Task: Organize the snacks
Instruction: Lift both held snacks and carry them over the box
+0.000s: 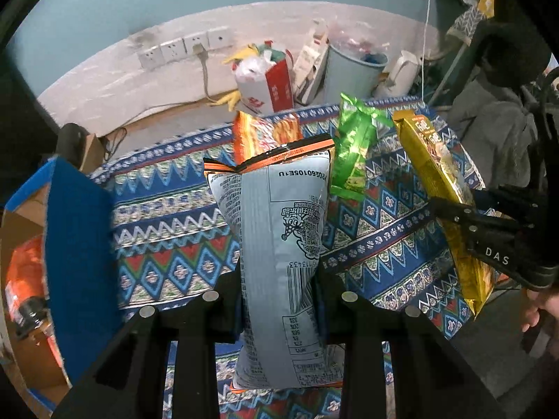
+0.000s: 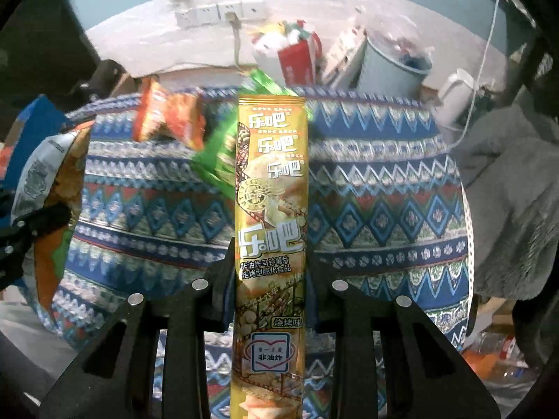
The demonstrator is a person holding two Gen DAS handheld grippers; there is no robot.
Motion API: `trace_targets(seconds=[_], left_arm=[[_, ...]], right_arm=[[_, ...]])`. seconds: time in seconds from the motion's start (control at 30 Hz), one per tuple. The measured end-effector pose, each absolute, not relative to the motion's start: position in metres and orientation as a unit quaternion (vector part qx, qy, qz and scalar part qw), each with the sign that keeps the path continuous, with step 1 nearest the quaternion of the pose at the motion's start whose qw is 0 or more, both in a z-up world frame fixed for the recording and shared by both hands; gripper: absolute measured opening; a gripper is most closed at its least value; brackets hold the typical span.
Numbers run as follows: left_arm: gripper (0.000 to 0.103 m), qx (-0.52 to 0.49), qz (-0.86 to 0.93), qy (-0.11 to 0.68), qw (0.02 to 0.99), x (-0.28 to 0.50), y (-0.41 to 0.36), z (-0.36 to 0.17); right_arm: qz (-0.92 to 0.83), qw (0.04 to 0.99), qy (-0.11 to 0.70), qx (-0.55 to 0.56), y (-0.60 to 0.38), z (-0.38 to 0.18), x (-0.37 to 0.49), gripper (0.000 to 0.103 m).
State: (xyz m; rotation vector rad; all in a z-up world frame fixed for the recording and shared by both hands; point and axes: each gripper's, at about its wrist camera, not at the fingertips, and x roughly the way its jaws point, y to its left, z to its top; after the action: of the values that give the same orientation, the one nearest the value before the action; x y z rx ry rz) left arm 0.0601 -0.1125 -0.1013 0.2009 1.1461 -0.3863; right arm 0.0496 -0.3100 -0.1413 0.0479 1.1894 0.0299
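Observation:
My left gripper (image 1: 279, 279) is shut on a pale blue snack bag (image 1: 279, 244) with an orange top edge, held upright above the patterned cloth; it also shows at the left of the right wrist view (image 2: 45, 174). My right gripper (image 2: 270, 279) is shut on a long gold snack pack (image 2: 270, 209), held upright; it also shows at the right of the left wrist view (image 1: 440, 188), with the right gripper (image 1: 450, 209) clamped on it. A green snack bag (image 1: 353, 146) and an orange snack bag (image 1: 265, 132) lie on the cloth behind.
A blue-edged cardboard box (image 1: 77, 244) stands open at the left with an orange item (image 1: 24, 279) inside. The patterned cloth (image 1: 167, 230) covers the table. Behind it are a red-and-white bag (image 1: 269, 83), a pale bin (image 1: 349, 70), a white kettle (image 1: 401, 70) and wall sockets (image 1: 181, 49).

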Motion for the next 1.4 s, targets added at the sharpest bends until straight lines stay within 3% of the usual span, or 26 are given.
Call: trace_targets(seconds=[0.47, 1.4], left_arm=[[0.031, 0.085, -0.139, 0.506, 0.847, 0.051, -0.055, -0.079], [0.031, 0.013, -0.061, 0.487, 0.871, 0.044, 0.09, -0.06]], right_arm=[[0.088, 0.85, 0.519, 0.006, -0.235, -0.091, 0.066, 0.029], [0.213, 0.833, 0.51, -0.02, -0.062, -0.065, 0.11, 0.029]])
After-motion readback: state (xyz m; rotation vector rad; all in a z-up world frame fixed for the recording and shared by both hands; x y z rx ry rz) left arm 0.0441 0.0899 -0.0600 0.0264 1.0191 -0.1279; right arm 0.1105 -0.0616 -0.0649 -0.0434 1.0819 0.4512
